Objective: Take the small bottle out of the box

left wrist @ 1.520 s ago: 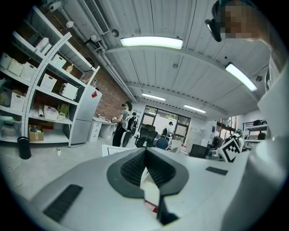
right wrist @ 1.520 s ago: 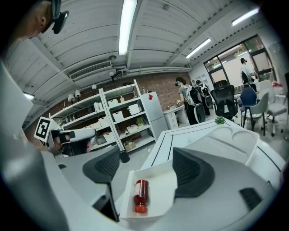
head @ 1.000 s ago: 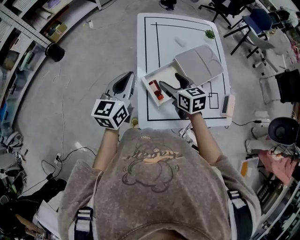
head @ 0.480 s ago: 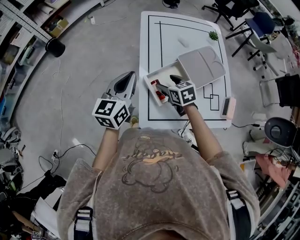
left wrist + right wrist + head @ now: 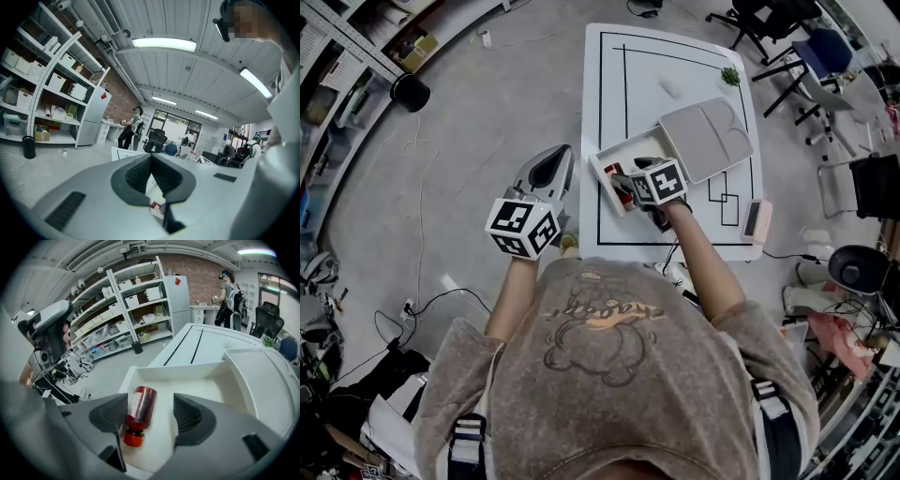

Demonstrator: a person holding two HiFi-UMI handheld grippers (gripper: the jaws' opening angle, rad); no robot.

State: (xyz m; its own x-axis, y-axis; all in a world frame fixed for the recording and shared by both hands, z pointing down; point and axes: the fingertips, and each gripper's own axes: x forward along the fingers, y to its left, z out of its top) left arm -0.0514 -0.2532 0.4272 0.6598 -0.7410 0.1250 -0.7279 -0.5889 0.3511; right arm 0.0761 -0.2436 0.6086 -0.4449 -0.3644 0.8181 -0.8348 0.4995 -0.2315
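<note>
Right gripper nearer box, jaws closing around partly hidden bottle

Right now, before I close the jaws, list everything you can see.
table: one, white with black lines, ahead of the person
box: one, white, open, on the table's near left
small bottle: one, red, lying in the box
lid: one, pale grey, at the box's right end
green thing: one, small, table's far right corner
bin: one, black, floor at left
left gripper: one, grey, shut, empty, left of the table
right gripper: one, grey, jaws closing, bottle between them
</note>
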